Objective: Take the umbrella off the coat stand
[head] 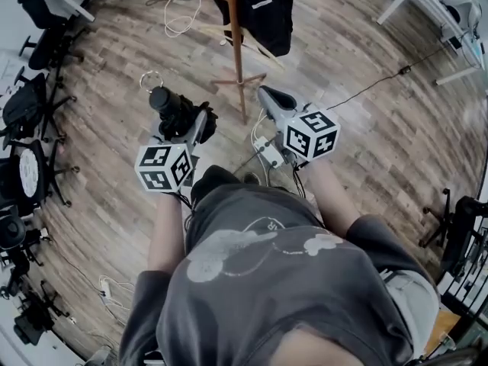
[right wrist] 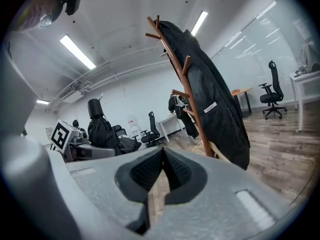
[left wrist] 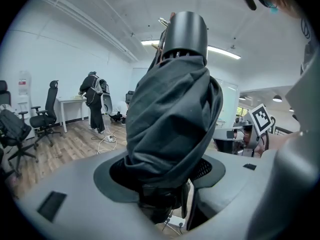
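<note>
Left gripper [head: 187,124] clamped on folded umbrella [left wrist: 172,114], held clear of coat stand [head: 237,59] — apparently already lifted off; right gripper [right wrist: 163,156] pressed together, empty — likely spare

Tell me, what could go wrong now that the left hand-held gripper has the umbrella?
The left hand-held gripper grips the umbrella around its loose fabric folds, so it might slip or tip. The stand is close ahead with a coat on it, and a careless swing could snag or knock it. A power strip and its cables lie by the person's feet, a possible trip.
</note>
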A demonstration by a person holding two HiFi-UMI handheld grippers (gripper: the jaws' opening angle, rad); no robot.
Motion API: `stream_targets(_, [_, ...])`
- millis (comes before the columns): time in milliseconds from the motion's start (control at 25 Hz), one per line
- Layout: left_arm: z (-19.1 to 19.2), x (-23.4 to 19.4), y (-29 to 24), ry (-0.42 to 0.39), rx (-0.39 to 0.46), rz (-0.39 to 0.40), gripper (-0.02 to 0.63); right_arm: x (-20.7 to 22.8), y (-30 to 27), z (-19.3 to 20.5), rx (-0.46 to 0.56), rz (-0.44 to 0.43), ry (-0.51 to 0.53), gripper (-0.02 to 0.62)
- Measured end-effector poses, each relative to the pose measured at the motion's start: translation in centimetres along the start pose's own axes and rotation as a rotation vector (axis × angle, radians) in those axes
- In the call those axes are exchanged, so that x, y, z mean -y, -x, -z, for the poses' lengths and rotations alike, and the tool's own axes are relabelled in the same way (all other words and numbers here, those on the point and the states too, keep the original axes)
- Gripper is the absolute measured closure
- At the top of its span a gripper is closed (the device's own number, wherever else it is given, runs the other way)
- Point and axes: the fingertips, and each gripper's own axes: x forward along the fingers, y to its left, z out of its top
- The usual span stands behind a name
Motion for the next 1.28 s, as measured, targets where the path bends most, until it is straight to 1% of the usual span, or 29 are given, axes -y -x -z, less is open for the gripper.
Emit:
stream_targets(120, [0.7, -0.4, 1.3, 0.009, 0.0, -0.032, 0.331, -0.7, -0.6, 0.2, -0.009, -0.024, 0.004, 0.597])
stream_targets(360, [2.3, -1.7, 3.2, 0.041, -0.006, -0.066, 0.333, -2.4, -1.7, 1.1, -0.028, -0.058, 0.01, 0.597])
stream_targets(640, [3.8, -2.1, 5.5, 0.077, 0.019, -0.085, 0.333, -3.9, -1.7, 2.2, -0.049, -0.062, 0.03, 0.597])
stream_targets(880, [5.7, -1.9, 9.4, 0.092, 0.029, -0.096, 0.333, -8.5, -0.9, 2.4, -0.039, -0.089, 0.061, 0.597])
stream_targets(1040, [6.8, -1.4, 12.7, 0.102, 0.037, -0.101, 0.331, -12.0, 0.9, 3.2, -0.044, -0.094, 0.097, 0.597])
stream_targets(1280, [8.9, 0.3, 16.7, 0.12, 0.038, -0.111, 0.333, -14.3, 4.6, 4.9, -0.049, -0.078, 0.092, 0.597])
